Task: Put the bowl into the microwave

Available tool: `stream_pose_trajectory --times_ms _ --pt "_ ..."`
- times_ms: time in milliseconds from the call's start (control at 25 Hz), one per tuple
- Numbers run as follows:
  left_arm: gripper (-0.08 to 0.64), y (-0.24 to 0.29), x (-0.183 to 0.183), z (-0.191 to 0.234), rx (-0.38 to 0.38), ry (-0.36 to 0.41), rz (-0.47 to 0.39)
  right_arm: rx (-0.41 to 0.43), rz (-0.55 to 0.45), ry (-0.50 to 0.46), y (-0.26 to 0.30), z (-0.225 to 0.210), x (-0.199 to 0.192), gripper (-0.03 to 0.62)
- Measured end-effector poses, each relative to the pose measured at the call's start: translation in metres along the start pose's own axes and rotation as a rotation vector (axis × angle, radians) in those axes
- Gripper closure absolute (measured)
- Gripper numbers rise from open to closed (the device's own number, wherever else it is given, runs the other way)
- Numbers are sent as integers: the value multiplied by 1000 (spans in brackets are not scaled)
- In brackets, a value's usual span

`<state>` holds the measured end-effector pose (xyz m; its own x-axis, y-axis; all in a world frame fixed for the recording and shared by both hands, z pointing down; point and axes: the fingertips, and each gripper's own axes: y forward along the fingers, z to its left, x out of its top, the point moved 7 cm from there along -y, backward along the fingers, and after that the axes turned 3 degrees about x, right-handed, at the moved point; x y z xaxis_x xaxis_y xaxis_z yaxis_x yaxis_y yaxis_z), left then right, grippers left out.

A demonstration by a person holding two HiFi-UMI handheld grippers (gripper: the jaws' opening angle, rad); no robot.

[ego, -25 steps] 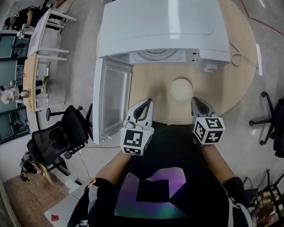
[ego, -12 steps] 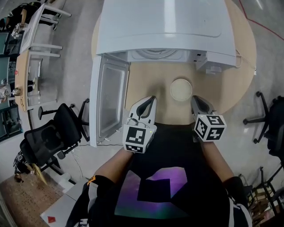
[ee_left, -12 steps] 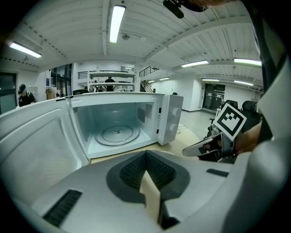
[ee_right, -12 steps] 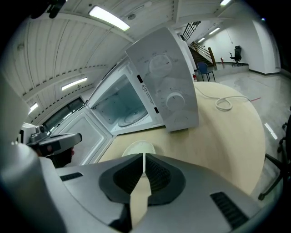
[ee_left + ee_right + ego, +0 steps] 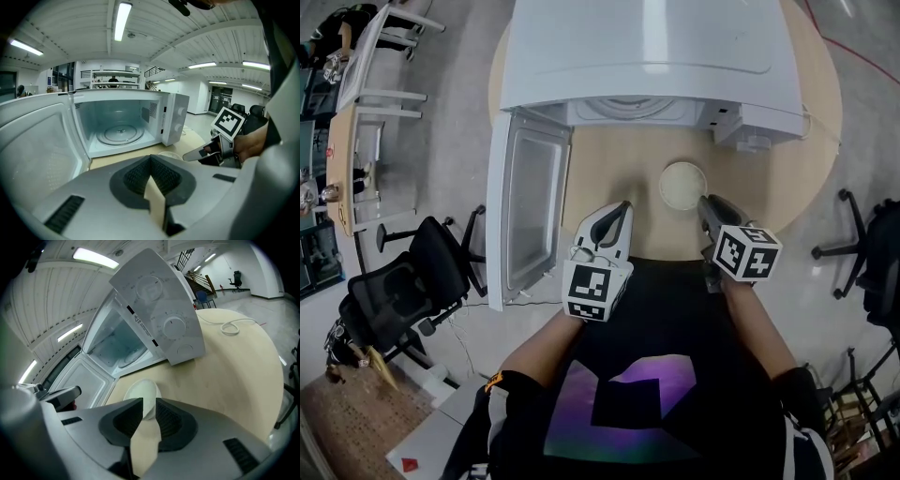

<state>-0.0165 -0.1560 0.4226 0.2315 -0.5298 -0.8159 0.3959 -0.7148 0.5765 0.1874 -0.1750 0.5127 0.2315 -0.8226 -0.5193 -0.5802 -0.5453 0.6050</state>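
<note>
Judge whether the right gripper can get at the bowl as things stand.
Probably yes. The right gripper sits at the near rim of the bowl with its jaws apart, and nothing on the table stands between them.

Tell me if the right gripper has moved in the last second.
Yes. The right gripper has come forward toward the bowl, which stayed put; its tips are now at the bowl's rim.

Black shirt [image 5: 581,448] with a purple-green geometric print
</note>
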Motion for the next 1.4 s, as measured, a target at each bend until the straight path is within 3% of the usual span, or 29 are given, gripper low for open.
stream_pose_trajectory --times_ms 720,1400 --pt "512 -4 -8 7 5 -20 10 22 4 232 20 -18 -3 513" --pt "512 -13 -16 12 15 -46 13 118 -57 396 26 -27 -11 514"
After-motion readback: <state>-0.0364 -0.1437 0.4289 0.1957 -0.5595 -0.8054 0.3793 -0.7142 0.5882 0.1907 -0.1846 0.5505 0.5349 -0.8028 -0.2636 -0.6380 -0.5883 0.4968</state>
